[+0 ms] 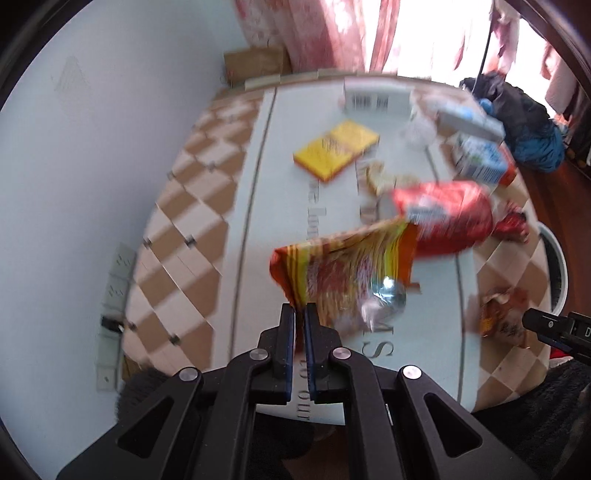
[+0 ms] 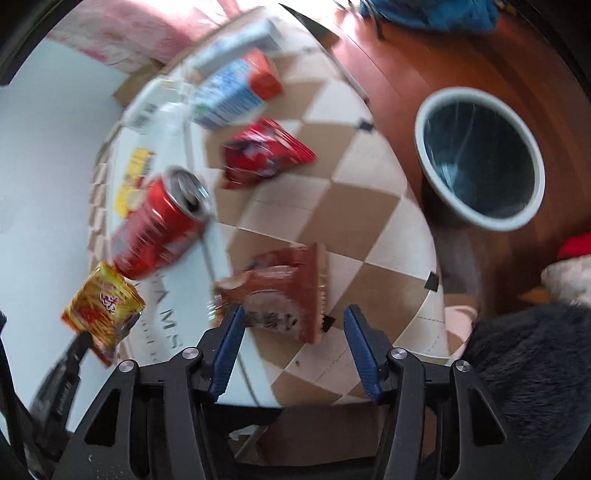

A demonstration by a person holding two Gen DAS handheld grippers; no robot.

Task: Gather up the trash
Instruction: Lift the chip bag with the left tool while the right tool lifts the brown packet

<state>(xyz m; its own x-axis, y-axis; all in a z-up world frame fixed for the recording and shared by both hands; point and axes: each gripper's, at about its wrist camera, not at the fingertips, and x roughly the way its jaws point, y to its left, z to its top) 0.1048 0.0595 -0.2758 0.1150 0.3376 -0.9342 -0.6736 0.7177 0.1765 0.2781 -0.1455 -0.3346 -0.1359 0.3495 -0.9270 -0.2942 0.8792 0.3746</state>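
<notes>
The left gripper [image 1: 300,310] has its blue-padded fingers pinched tight on a corner of an orange-and-yellow snack packet [image 1: 343,266], which hangs lifted above the table [image 1: 207,229], a low one with a brown-and-cream checkered border and a pale printed middle. Just behind that packet, toward the curtains [image 1: 332,33], a red soda can [image 1: 443,218] lies on its side on the table. Farther back sit a yellow box [image 1: 336,149], a blue-and-white carton [image 1: 480,160] and a white box with a barcode [image 1: 373,98].

The right gripper [image 2: 295,325] hovers with its fingers spread wide apart, holding nothing, over a brown snack wrapper [image 2: 284,291] lying flat near the table's front edge. Beyond the wrapper, a crumpled red packet [image 2: 266,155] rests on the checkered border. Off the table's right side, on the reddish wooden floor [image 2: 388,66], stands a round trash bin [image 2: 480,158] with a pale rim and dark liner, well apart from both grippers. Both views are blurred.
</notes>
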